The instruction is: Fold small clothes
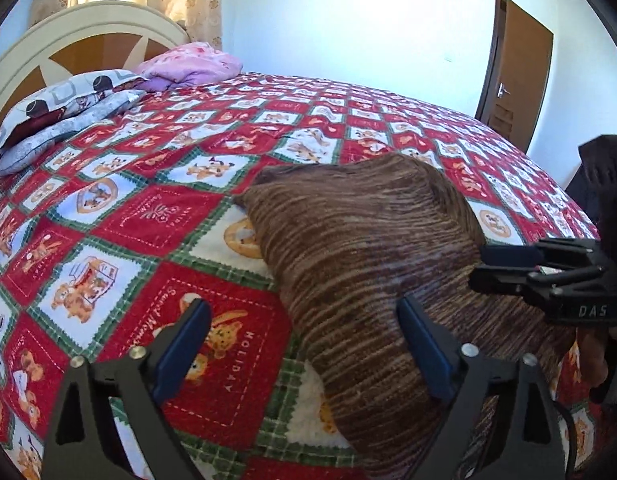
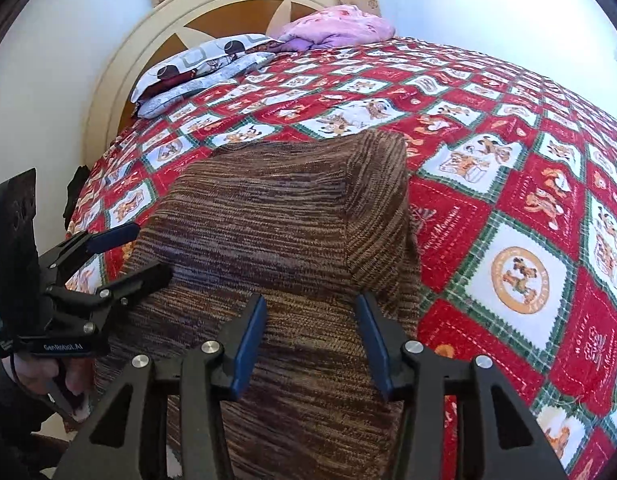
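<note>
i see the brown striped knit garment (image 2: pixel 292 240) lying folded on the red patchwork bedspread (image 2: pixel 508 160), near the bed's foot edge. my right gripper (image 2: pixel 311 344) hovers over the garment's near end, fingers apart, nothing pinched. my left gripper (image 1: pixel 304 344) sits at the garment's left edge, fingers wide apart. pillows (image 1: pixel 64 108) lie well beyond the garment, by the headboard (image 2: pixel 212 12).

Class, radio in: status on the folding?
Left tool open, right tool open, neither gripping. Brown knit garment flat on the bedspread. Nothing in the way.
</note>
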The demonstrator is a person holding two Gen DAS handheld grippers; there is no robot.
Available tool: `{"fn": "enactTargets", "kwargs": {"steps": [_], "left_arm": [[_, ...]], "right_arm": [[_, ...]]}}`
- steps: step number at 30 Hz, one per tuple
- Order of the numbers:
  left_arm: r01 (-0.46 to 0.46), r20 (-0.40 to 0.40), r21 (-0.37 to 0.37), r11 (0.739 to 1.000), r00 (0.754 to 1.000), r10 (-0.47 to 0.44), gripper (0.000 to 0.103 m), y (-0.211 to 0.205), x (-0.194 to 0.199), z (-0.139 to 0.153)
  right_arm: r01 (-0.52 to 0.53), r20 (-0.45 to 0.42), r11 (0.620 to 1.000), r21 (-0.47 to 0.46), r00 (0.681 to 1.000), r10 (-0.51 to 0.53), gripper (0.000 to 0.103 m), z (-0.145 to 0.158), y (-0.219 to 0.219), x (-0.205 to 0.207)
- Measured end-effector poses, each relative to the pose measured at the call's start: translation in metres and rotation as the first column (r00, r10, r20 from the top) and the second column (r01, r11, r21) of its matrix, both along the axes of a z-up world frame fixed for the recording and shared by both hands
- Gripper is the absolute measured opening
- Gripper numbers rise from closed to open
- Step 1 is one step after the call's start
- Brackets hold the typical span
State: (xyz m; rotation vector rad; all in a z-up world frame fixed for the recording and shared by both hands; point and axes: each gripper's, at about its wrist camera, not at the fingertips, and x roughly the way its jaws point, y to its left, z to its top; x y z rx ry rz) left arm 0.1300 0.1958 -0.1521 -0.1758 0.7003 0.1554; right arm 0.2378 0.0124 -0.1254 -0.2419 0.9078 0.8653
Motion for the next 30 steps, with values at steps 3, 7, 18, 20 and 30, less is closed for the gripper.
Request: {"fn": "enactTargets", "kwargs": {"steps": [3, 7, 18, 20, 30], "left_arm": [[0.001, -0.004, 0.009, 1.0, 1.0, -0.001, 0.098, -0.003, 0.002, 0.0], [-0.009, -0.013, 0.024, 1.0, 1.0, 0.01, 0.097, -0.007, 0.003, 0.002], [-0.03, -0.028, 0.05, 0.998, 0.999, 0.032, 0.097, -0.012, -0.01, 0.012], [-0.03, -0.027, 0.075, 0.997, 0.999, 0.032, 0.097, -0.015, -0.014, 0.018], [-0.043, 0.073, 0.121, 0.992, 0.997, 0.034, 0.097, -0.032, -0.06, 0.073]], "right_arm": [[0.054, 0.026, 0.996, -0.073, 0.998, -0.052, 0.048, -0.008, -0.002, 0.008], [0.103, -0.087, 0.994, 0.034, 0.991, -0.1, 0.049, -0.013, -0.019, 0.022], [0.162, -0.006, 0.987, 0.012, 0.987, -0.162, 0.051, -0.001, -0.028, 0.009], [0.176, -0.012, 0.984, 0.015, 0.984, -0.176, 0.051, 0.002, -0.032, 0.008], [0.197, 0.137, 0.978, 0.065, 0.969, -0.204, 0.057, 0.06, -0.046, -0.046]]}}
